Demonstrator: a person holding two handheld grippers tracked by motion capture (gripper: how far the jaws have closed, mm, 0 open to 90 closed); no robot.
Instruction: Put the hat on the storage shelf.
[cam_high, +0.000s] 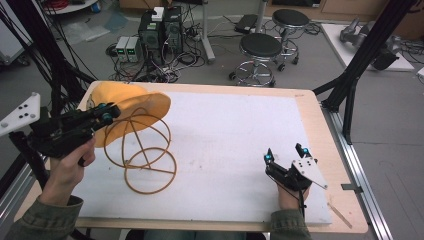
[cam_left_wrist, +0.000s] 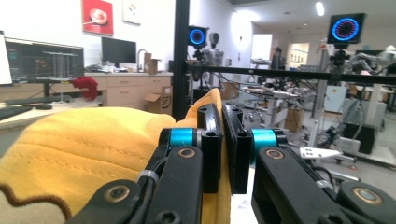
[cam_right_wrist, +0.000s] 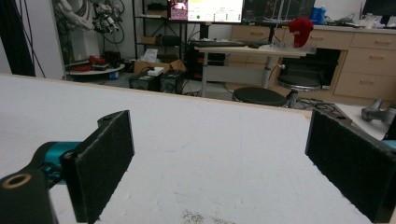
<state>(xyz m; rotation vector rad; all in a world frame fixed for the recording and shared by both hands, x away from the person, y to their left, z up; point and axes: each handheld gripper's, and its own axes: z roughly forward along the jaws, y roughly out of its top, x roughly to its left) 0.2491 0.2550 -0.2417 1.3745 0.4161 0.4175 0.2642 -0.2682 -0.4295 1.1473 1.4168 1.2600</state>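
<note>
Left gripper (cam_high: 106, 114) – jaws pinched on the yellow hat (cam_high: 131, 101), held tilted above the table (cam_high: 310, 107) at far left, its cord loops (cam_high: 145, 160) resting on the white mat (cam_high: 225, 145). Right gripper (cam_high: 286, 155) – jaws spread w/ nothing between, low over the mat near the right edge.

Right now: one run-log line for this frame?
left tool: shut on yellow hat, lifted | wire hoops: hanging onto table | right tool: open, idle
</note>
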